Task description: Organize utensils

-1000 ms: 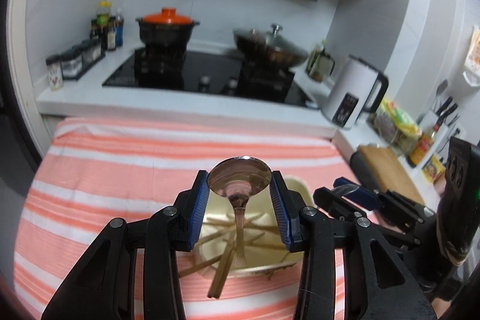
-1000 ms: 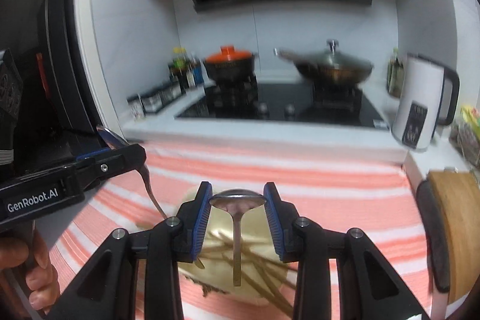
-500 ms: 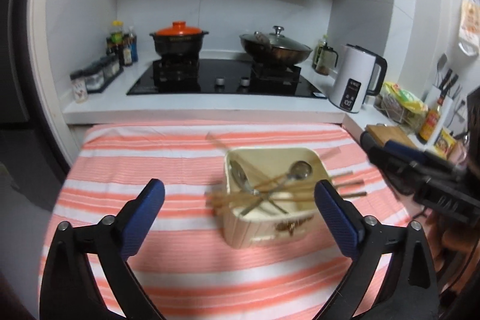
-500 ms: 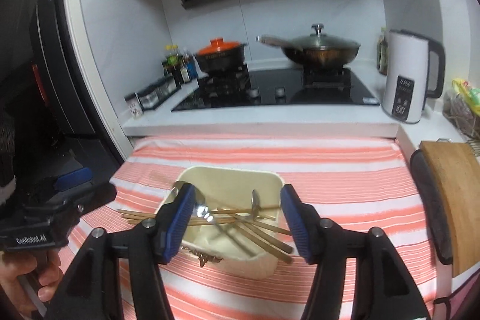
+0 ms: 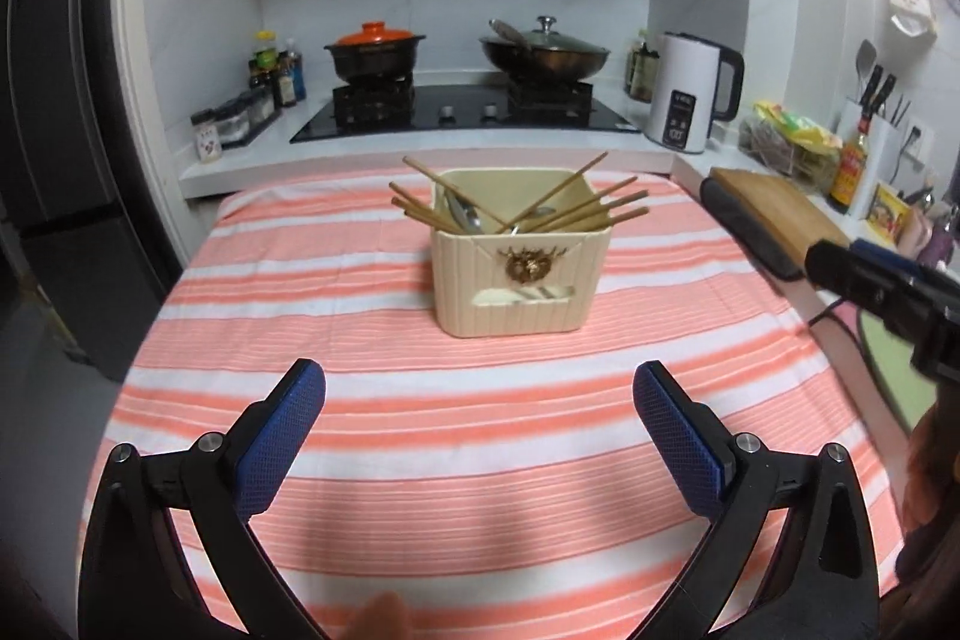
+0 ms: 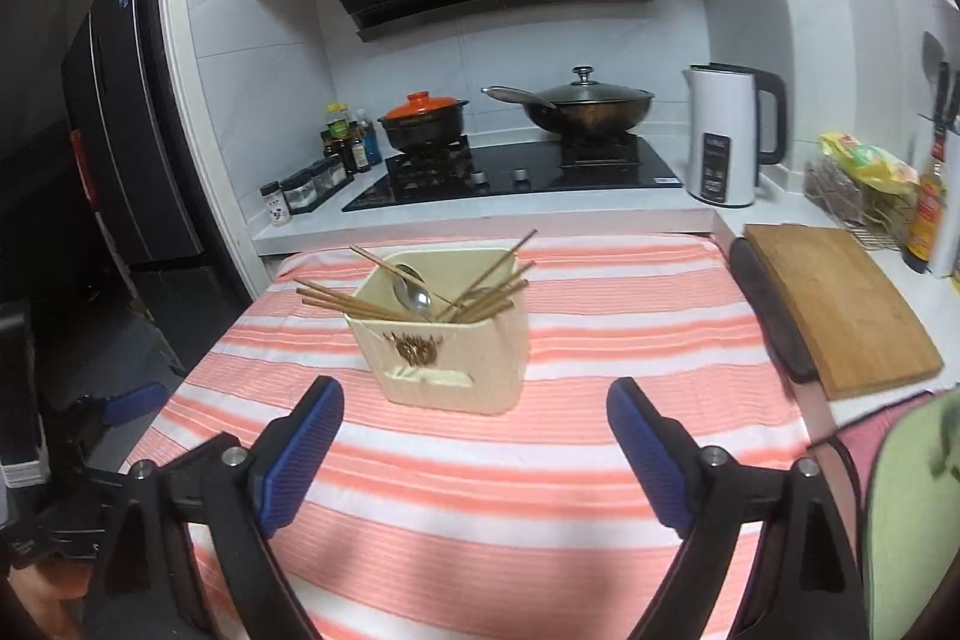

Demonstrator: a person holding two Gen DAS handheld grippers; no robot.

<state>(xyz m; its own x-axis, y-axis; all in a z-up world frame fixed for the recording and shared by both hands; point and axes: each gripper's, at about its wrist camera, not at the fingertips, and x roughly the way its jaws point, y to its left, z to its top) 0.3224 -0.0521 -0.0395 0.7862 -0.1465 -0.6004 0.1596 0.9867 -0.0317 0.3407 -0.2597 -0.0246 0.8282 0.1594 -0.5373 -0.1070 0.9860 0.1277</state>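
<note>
1. Utensils are sitting in the cream ribbed rectangular holder at centre frame: brown wooden chopsticks are fanning out over both side rims, and silver metal spoons are lying bowl-up inside.
2. The left gripper is standing released at lower centre of its view, jaws wide, nothing between them.
3. The right gripper is opening, jaws already wide and empty.
4. Judgement: loading is looking complete; any remaining step is keeping both grippers low and clear of the holder.
5. Protruding chopstick tips are the nearest snag; passing close beside either rim is risking a tip-over.
6. The pink-and-white striped cloth is offering open room across the lower frame.
7. The brown wooden cutting board is bounding the right edge.
</note>
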